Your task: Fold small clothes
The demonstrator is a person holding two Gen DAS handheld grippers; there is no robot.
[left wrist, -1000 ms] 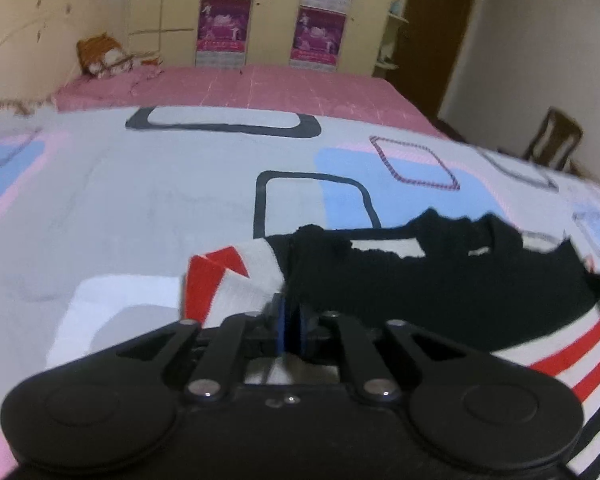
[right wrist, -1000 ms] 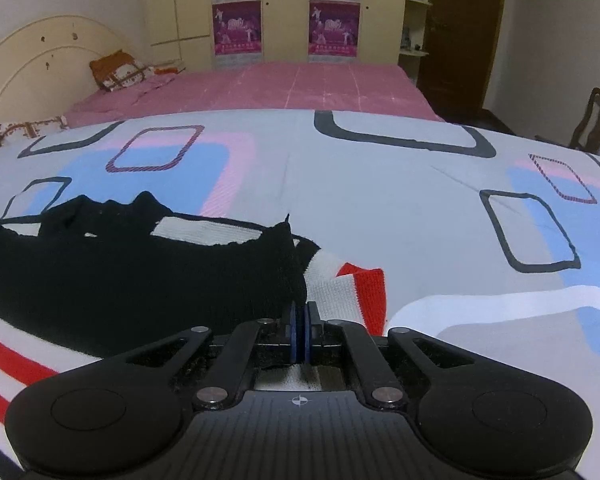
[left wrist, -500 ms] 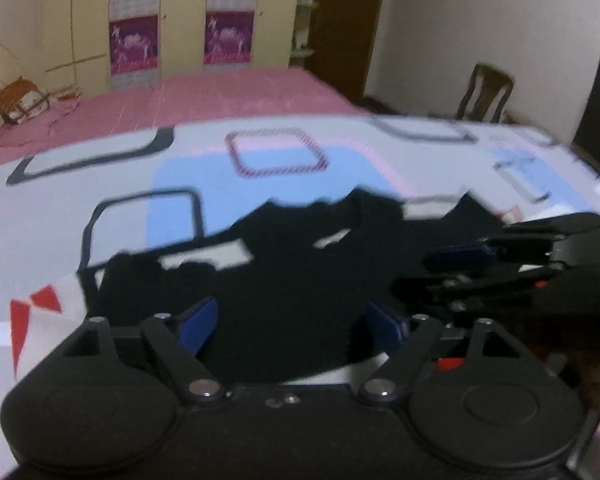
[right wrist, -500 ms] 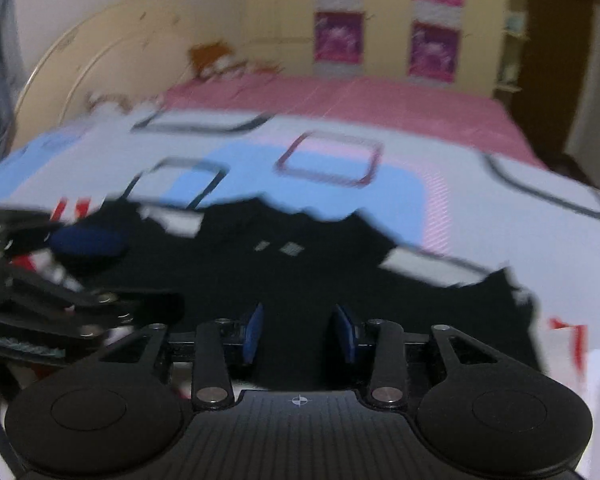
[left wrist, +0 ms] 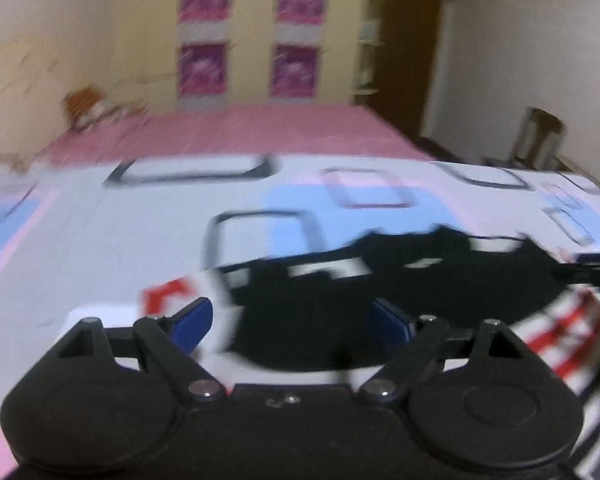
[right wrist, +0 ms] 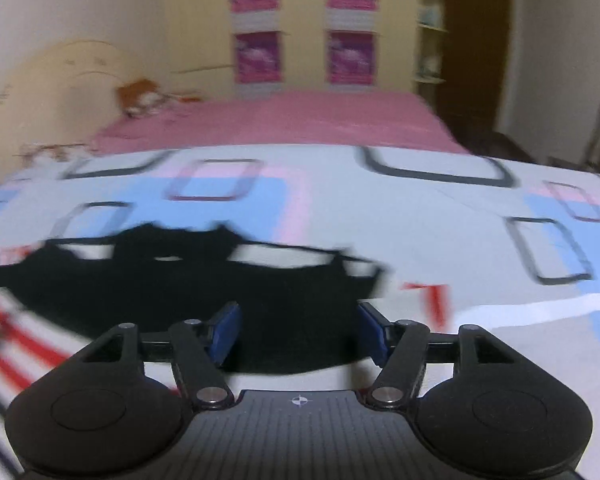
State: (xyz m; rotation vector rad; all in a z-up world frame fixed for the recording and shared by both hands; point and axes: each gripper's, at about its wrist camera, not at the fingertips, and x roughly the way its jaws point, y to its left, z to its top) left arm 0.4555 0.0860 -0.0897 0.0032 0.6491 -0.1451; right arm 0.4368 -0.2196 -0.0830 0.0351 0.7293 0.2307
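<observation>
From the left wrist view, the left gripper [left wrist: 290, 322] has its blue pads [left wrist: 192, 322] spread wide with nothing between them — the black top with red and white stripes [left wrist: 340, 292] lies flat on the patterned bedsheet [left wrist: 100, 240] just beyond, stretching toward three o'clock, all of it blurred. From the right wrist view, the right gripper [right wrist: 300, 330] is likewise spread apart and empty; the same top [right wrist: 204, 280] lies ahead toward ten o'clock, a red-and-white sleeve [right wrist: 428, 300] at one o'clock.
</observation>
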